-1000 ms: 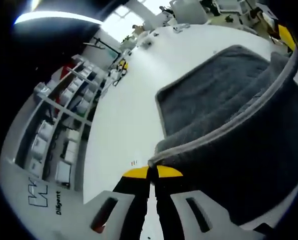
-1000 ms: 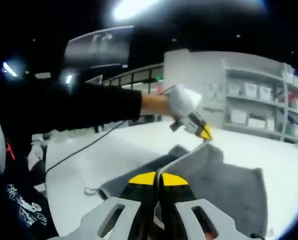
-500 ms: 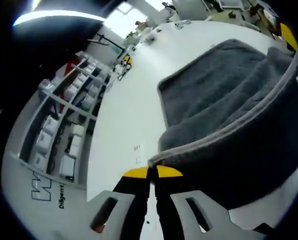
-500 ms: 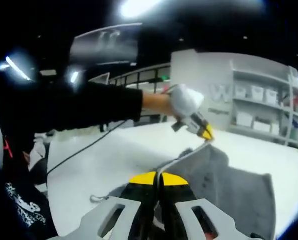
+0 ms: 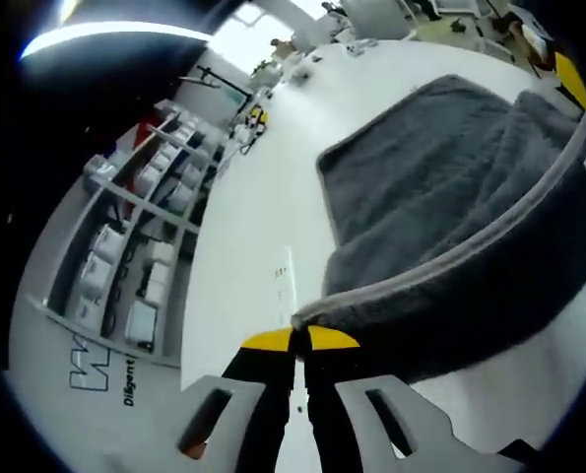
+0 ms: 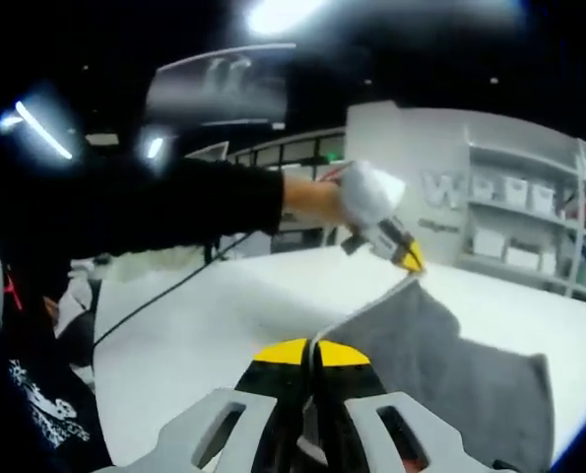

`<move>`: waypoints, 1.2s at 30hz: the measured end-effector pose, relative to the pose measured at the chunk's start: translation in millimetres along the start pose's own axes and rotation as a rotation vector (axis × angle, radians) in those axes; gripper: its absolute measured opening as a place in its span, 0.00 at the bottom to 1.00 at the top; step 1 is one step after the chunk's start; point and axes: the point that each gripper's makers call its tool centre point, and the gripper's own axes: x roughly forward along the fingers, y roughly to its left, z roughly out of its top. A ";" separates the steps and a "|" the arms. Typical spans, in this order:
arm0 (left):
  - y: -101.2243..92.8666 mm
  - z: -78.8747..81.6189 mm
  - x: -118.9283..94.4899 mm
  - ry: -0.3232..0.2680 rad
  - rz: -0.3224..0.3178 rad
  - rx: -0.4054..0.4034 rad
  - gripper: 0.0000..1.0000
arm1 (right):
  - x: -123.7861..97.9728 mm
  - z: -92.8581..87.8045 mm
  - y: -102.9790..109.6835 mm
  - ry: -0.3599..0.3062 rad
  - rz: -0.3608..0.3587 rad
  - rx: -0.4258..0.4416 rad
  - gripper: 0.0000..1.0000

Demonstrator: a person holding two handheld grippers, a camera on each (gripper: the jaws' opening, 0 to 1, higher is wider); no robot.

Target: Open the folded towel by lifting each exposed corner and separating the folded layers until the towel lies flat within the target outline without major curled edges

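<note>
Left gripper view: my left tool (image 5: pixel 299 339) sits at the near edge of the picture, its yellow-tipped jaws pressed together on the pale hem of a grey towel (image 5: pixel 440 187). The hem runs from this tool up and away to the far right, where the yellow tip of my right tool (image 5: pixel 569 77) meets it. The lifted layer hangs below that hem, while the rest of the towel lies spread on the white table (image 5: pixel 248 236). Shelving with white bins (image 5: pixel 125 246) stands to the left.

Right gripper view: my right tool (image 6: pixel 310 352) is clamped on the same hem, jaws closed tight on the cloth. The hem rises to my left tool (image 6: pixel 407 258), held in a white-gloved hand (image 6: pixel 366 197) at the end of a dark sleeve (image 6: pixel 145 212). The towel drapes down to the right onto the table. A thin cable (image 6: pixel 169 288) trails across the table on the left.
</note>
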 end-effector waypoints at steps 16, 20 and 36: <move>10.1 -25.0 -28.0 0.031 0.032 0.022 0.02 | 27.2 16.8 31.5 -0.004 0.049 -0.051 0.00; 13.0 -35.4 -38.5 0.041 0.041 0.024 0.02 | 31.9 19.8 35.3 -0.006 0.050 -0.056 0.00; 18.6 -70.3 -80.1 0.075 0.103 0.015 0.02 | 54.0 31.9 65.5 0.009 0.086 -0.117 0.00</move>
